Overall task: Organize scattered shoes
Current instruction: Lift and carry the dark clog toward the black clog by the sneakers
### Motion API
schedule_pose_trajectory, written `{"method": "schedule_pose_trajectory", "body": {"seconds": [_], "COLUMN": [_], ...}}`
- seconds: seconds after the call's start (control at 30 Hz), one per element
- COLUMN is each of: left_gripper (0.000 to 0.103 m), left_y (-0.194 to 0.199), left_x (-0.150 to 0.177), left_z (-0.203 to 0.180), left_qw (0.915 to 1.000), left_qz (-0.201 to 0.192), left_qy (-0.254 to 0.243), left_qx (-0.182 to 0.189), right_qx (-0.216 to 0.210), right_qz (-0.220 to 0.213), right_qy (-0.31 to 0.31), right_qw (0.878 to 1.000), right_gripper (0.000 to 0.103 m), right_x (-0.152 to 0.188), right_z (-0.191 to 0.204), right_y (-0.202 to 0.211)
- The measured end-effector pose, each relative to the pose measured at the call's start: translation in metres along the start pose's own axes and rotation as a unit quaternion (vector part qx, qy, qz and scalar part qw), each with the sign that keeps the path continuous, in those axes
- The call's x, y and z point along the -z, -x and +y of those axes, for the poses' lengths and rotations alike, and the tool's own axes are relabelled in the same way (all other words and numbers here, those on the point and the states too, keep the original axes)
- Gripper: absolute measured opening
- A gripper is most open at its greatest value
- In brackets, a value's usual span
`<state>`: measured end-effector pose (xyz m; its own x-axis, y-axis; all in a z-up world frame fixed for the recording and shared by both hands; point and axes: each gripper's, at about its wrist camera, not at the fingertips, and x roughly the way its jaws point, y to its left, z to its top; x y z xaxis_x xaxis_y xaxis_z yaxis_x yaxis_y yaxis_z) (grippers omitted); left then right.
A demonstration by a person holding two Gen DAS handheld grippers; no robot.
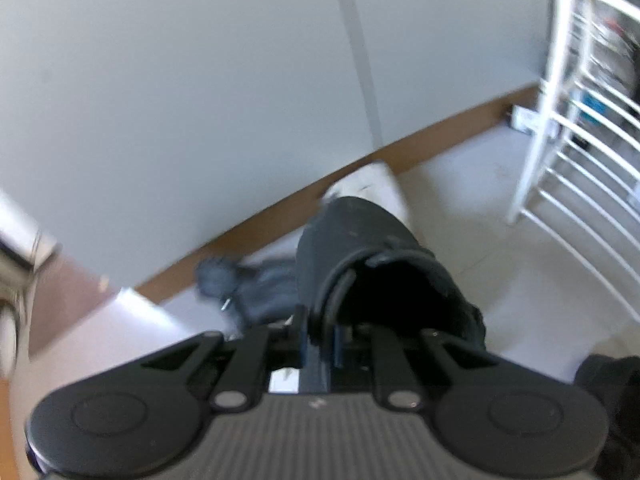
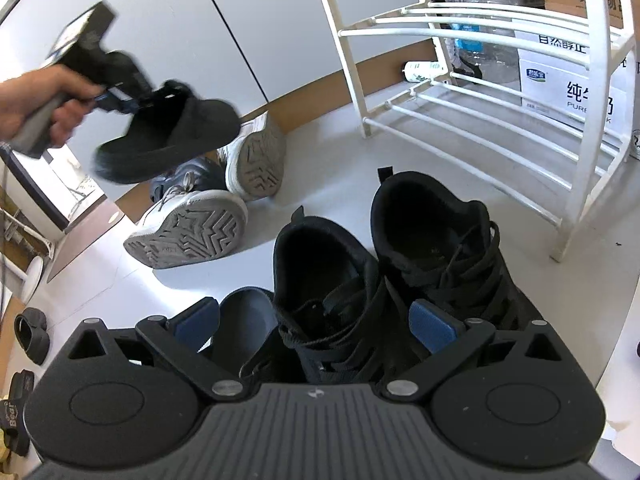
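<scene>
One soft black slipper point(image 2: 168, 136) hangs in the air at ten o'clock, pinched by its bendy back rim in the left gripper point(image 2: 120, 100) — it looks light but floppy — while the right gripper point(image 2: 316, 324) waits wide open over the black sneakers point(image 2: 400, 264).

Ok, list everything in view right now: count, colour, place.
black fuzzy slipper: one, black, lifted off the floor in the left tool
black lace-up sneakers: two, black, upright side by side before the right tool
white sneakers: two, white with grey soles, tipped over by the wall
white wire shoe rack: one, white, right, shelves bare
clear water jug: one, clear, behind the rack
cardboard cartons: several, white and brown, behind the rack
dark sandals: some, far left edge
left tool: shut on the slipper
right tool: open, over a sneaker
hand: one, holding the left tool
</scene>
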<state>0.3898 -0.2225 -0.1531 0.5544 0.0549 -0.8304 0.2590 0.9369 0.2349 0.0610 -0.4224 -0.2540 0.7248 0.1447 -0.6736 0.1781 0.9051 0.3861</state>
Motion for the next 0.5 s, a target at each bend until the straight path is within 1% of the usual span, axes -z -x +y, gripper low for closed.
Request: {"method": "schedule_pose_trajectory", "body": {"seconds": [0.2, 0.33, 0.5], "left_gripper": [0.012, 0.012, 0.012], "left_y": [0.018, 0.034, 0.047], "left_x": [0.048, 0.074, 0.119], "left_z": [0.046, 0.069, 0.097], "left_qw": [0.9984, 0.9971, 0.9925], "left_qz": [0.005, 0.008, 0.023], "left_qy": [0.056, 0.075, 0.12], "left_qx": [-0.002, -0.002, -0.006], "right_qx": [-0.01, -0.013, -0.013], "right_qz": [0.002, 0.004, 0.002], "right_qy": [-0.002, -0.001, -0.003], "right_qw": [1.0, 1.0, 1.0], "right_gripper": [0.103, 0.103, 0.103], "right_x": [0.003, 0.004, 0.004], "right_z": [0.003, 0.004, 0.003], "right_y": [-0.001, -0.001, 0.0]}}
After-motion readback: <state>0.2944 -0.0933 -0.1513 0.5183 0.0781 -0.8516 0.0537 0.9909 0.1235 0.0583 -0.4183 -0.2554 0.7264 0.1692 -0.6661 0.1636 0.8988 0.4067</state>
